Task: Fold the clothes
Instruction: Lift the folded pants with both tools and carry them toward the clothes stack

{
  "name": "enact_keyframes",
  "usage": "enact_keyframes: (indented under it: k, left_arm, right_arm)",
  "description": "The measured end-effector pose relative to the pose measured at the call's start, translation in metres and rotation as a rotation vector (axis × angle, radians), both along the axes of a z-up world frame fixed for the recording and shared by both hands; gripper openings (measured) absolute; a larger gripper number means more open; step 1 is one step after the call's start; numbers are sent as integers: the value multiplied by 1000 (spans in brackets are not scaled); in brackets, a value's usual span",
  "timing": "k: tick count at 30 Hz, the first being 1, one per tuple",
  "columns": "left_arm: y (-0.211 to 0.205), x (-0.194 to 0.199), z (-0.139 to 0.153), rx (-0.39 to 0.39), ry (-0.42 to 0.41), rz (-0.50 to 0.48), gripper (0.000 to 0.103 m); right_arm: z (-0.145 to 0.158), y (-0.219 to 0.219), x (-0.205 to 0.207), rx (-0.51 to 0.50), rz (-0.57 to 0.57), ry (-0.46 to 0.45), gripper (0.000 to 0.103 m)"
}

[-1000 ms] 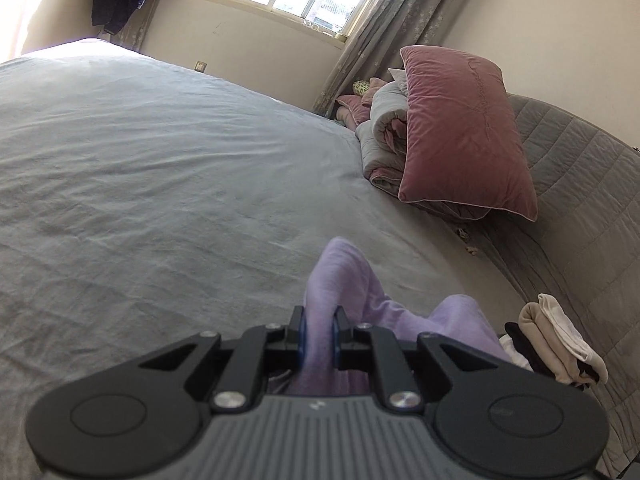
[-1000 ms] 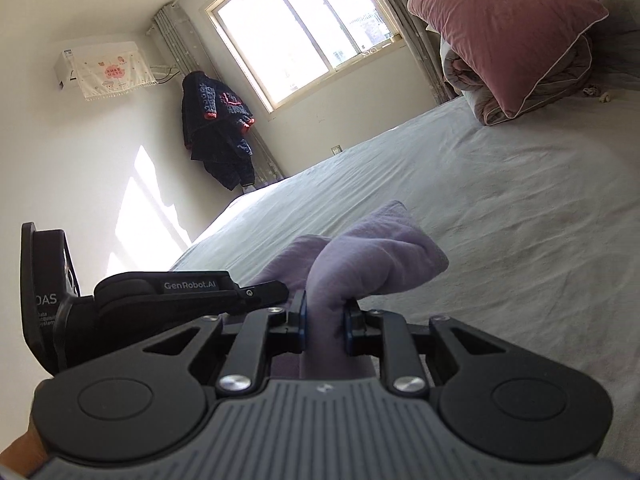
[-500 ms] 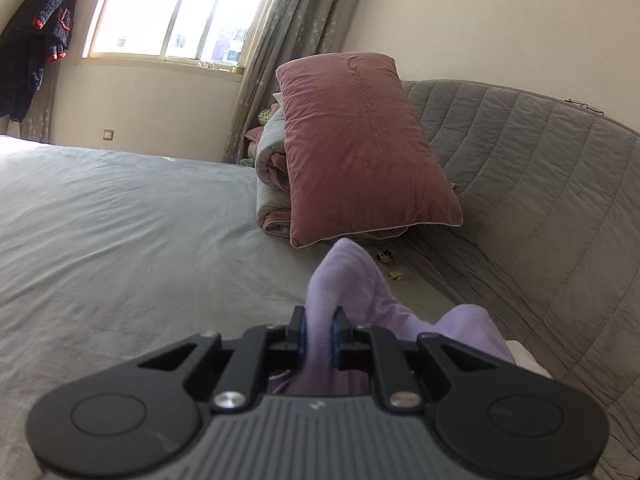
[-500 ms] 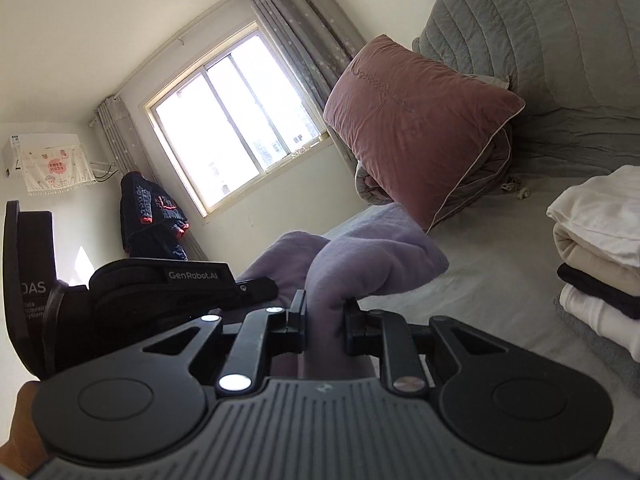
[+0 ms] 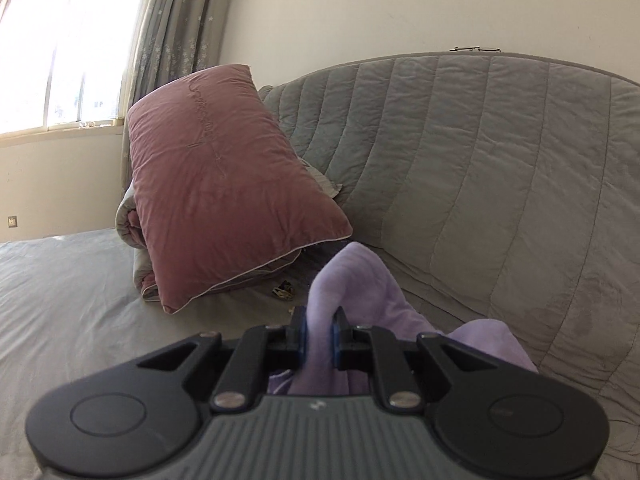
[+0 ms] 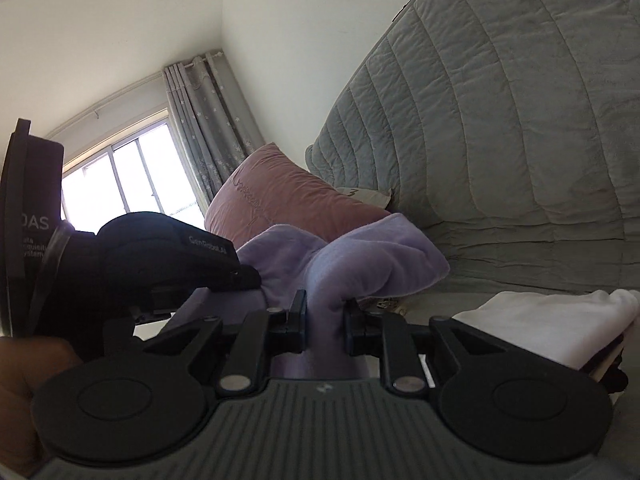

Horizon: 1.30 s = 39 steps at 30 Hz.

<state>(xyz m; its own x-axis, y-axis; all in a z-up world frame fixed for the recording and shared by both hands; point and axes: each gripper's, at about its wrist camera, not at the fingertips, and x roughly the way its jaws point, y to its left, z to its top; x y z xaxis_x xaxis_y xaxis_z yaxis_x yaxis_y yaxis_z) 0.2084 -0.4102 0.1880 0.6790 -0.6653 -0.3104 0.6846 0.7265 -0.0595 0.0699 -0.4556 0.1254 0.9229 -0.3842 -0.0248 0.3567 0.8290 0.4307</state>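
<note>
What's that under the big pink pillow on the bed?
The pink pillow leans on a rolled grey quilt with a pinkish lining. Only the quilt's edges show; the pillow covers the rest.

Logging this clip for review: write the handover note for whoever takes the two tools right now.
Left tool: shut on the lilac garment.
Right tool: shut on the same garment, bunched and lifted off the bed.
Folded stack, white on top, lies to the right, below the grey quilted headboard.
Done: garment gripped by both tools.
Left: probably set it on the stack and release; how far it is folded cannot be told.
</note>
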Motion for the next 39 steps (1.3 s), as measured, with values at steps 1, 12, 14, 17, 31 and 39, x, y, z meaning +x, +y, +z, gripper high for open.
enact_keyframes:
  k: [1,12,14,17,31,39]
  left_arm:
    - [-13,0,-2,15,-17,-25,12]
    - [-99,-1,-31,108,-103,-192,7]
    - [-110,-2,-37,119,-105,-211,7]
    - [-125,-5,-47,129,-102,-239,7]
    - [-157,14,-86,261,-33,-148,27]
    - [-117,25,-60,109,2,-32,33]
  right_arm:
    - [-3,-2,0,-17,-31,0,20]
    - [-31,-33,-6,50,-258,57,20]
    - [-33,-33,-6,52,-285,67,20]
    - [-36,-32,-6,49,-323,80,20]
    - [-55,-67,-32,304,-514,71,26]
    - [-45,-91,-57,217,-574,-10,40]
